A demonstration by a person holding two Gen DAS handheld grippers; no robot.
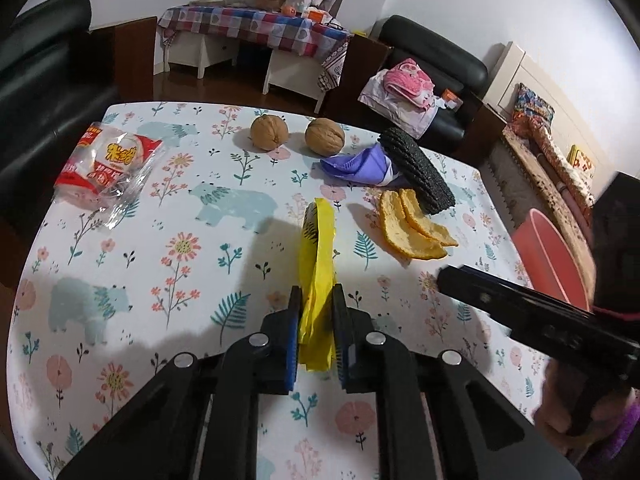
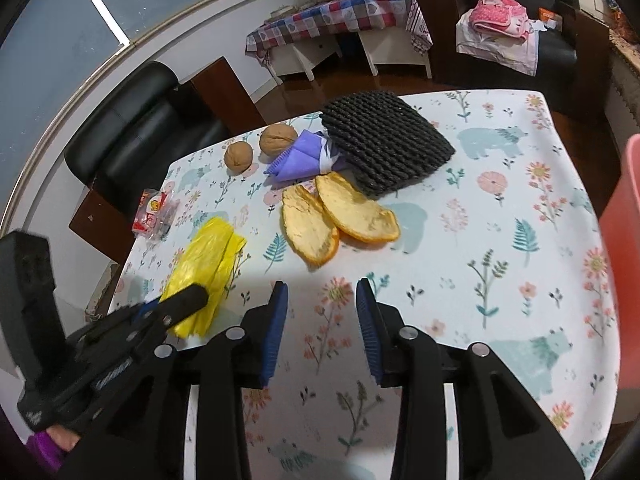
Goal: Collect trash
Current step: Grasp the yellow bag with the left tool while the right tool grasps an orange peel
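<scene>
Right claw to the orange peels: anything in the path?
Nothing visible. The right claw is open over bare tablecloth, and the orange peels lie straight ahead; the yellow bag sits off to its left.

Table w/ floral bear-print cloth (image 1: 168,264). On it: 2 walnuts (image 1: 269,133) top center, purple wrapper (image 1: 356,164) + black woven mat (image 2: 384,144) beside, orange peels (image 2: 340,216) mid-right, red snack bag (image 1: 108,160) upper left.

Peels (image 2: 338,216) before mat (image 2: 386,144); walnuts (image 2: 256,146) left of mat; wrapper (image 2: 156,214) far left.
</scene>
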